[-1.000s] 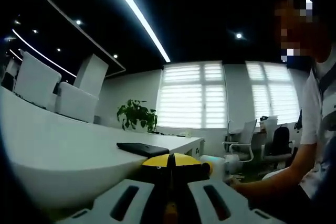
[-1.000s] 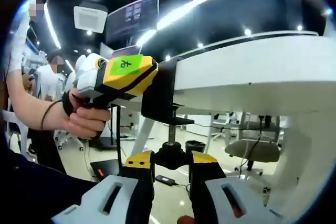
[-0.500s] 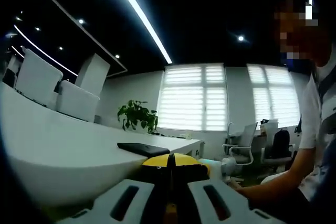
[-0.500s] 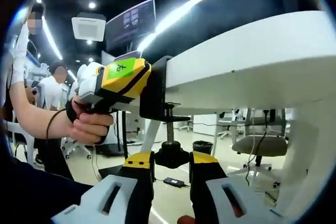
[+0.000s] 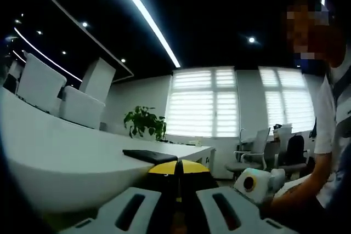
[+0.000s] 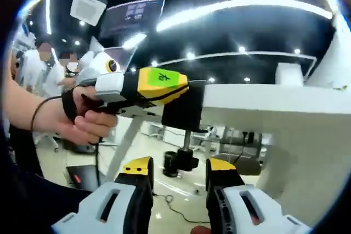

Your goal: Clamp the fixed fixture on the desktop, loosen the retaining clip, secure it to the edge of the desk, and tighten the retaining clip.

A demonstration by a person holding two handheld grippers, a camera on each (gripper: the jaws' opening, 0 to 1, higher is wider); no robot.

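Note:
The black clamp fixture [image 6: 184, 108] sits over the edge of the white desk [image 6: 263, 100], its screw and round knob [image 6: 186, 160] hanging below. My left gripper [image 6: 186, 89], yellow with a green label and held by a hand, is shut on the fixture's body. In the left gripper view my left gripper [image 5: 176, 171] has its jaws closed together, and the fixture's top plate [image 5: 149, 155] lies flat on the desk [image 5: 60, 152]. My right gripper [image 6: 178, 168] is open, the knob a little beyond its tips and untouched. It also enters the left gripper view, right gripper [image 5: 256, 182], at lower right.
A person's sleeve and arm [image 5: 329, 135] are at the right. White chair backs [image 5: 55, 94] stand along the desk's far side, with a plant [image 5: 143, 121] and blinds behind. Under the desk are a desk leg [image 6: 123, 146], cables and a bin on the floor. People stand at the left [image 6: 49, 61].
My right gripper has opened, let go of the knob and drawn back from it. It now shows in the left gripper view. The left gripper keeps its hold.

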